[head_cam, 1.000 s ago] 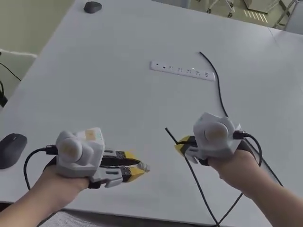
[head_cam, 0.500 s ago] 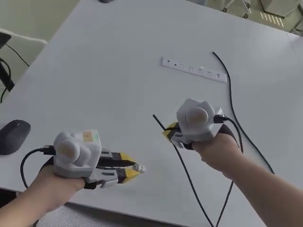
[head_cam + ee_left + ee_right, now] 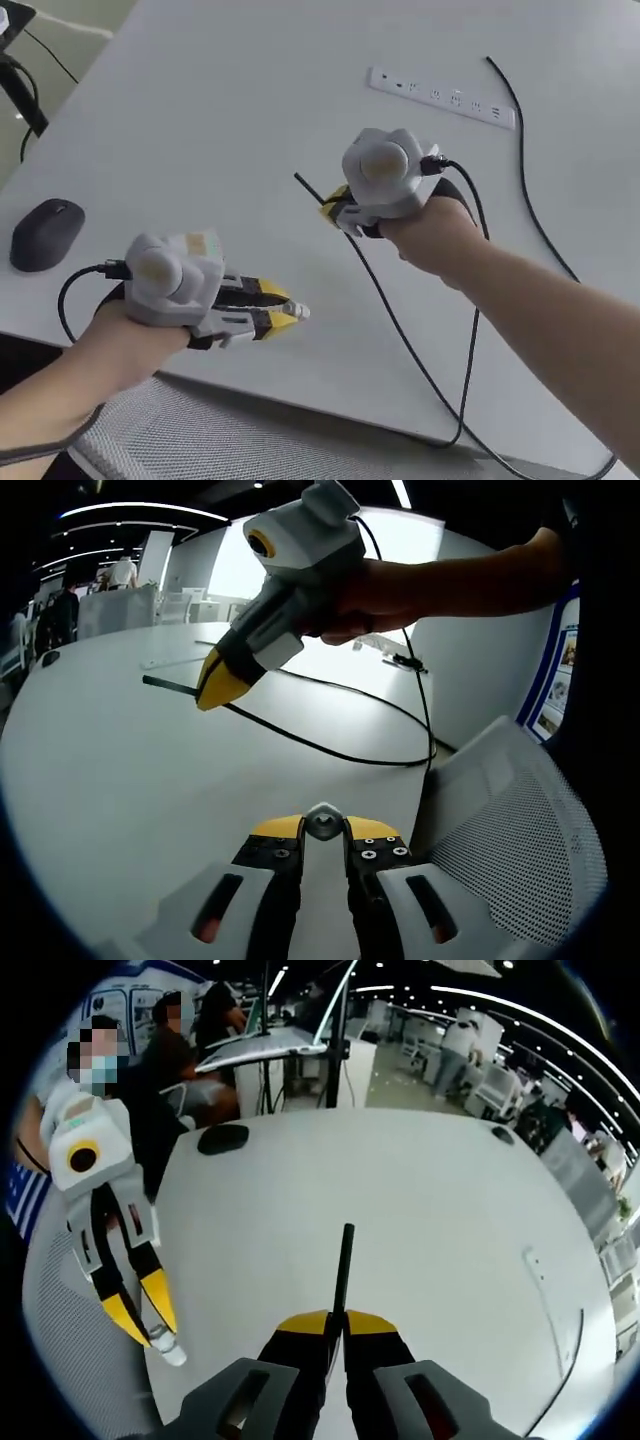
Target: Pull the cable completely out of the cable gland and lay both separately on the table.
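The black cable (image 3: pixel 400 330) and the small pale cable gland (image 3: pixel 302 313) are apart. My right gripper (image 3: pixel 328 210) is shut on the cable near its free end, which pokes out past the yellow tips (image 3: pixel 345 1255). It is held above the white table (image 3: pixel 220 120), and the rest of the cable trails toward the near edge. My left gripper (image 3: pixel 290 316) is shut on the gland (image 3: pixel 322 822), low near the table's front edge. In the right gripper view the left gripper (image 3: pixel 150 1325) hangs at the left with the gland (image 3: pixel 172 1350) at its tips.
A white power strip (image 3: pixel 440 98) lies at the far side with its own black lead (image 3: pixel 525 190) running down the right. A dark mouse (image 3: pixel 45 232) sits at the left edge. A mesh chair (image 3: pixel 200 440) stands below the front edge. People stand beyond the table.
My right gripper has moved farther from the left gripper, taking the cable end with it. The left gripper still holds the gland. The head view has shifted.
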